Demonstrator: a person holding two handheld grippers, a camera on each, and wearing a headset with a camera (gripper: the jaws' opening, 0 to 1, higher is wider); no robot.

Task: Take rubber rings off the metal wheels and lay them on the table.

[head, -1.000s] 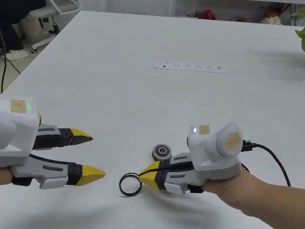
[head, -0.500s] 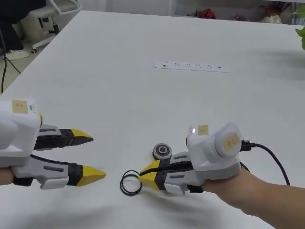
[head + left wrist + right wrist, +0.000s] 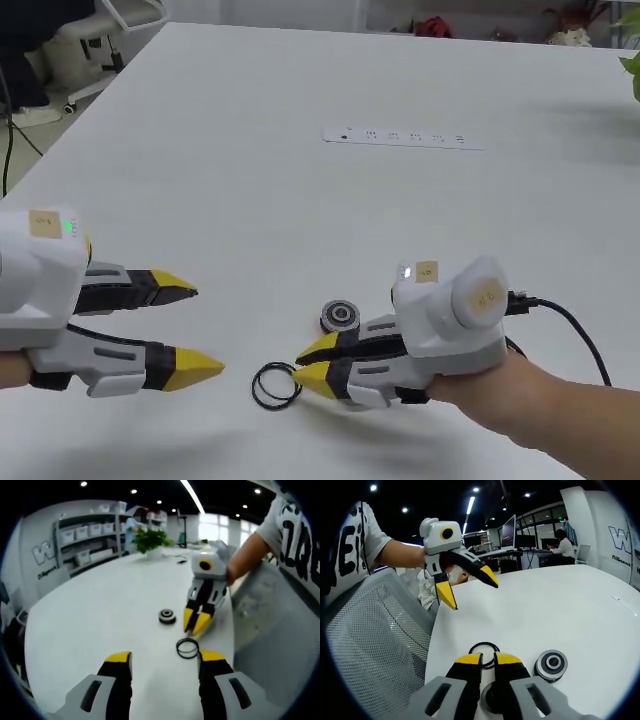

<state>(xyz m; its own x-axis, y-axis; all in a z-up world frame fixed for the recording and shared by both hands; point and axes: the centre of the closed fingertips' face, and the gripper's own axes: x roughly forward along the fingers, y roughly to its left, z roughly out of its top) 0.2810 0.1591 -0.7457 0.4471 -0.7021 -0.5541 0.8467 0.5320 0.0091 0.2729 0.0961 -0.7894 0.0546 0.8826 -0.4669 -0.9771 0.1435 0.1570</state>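
Note:
Two thin black rubber rings [image 3: 273,385] lie overlapped on the white table [image 3: 300,200], just off the tips of my right gripper [image 3: 305,364]. That gripper hovers low with its jaws a narrow gap apart and nothing at the tips. A metal wheel [image 3: 340,317] lies flat just beyond it. The right gripper view has the rings [image 3: 484,643] ahead of my right gripper [image 3: 488,659] and the wheel [image 3: 551,664] to the right. A dark round part sits deep in the gap, and I cannot tell what it is. My left gripper [image 3: 208,330] is wide open and empty, left of the rings [image 3: 187,648].
A white power strip [image 3: 400,138] lies far back on the table. A black cable [image 3: 570,320] trails from the right gripper. A mesh chair back [image 3: 375,645] stands close by the table edge. A potted plant [image 3: 150,539] is at the far end.
The right gripper's tips have parted slightly and drawn back a little from the rings, which now lie as two offset loops. The left gripper has stayed put.

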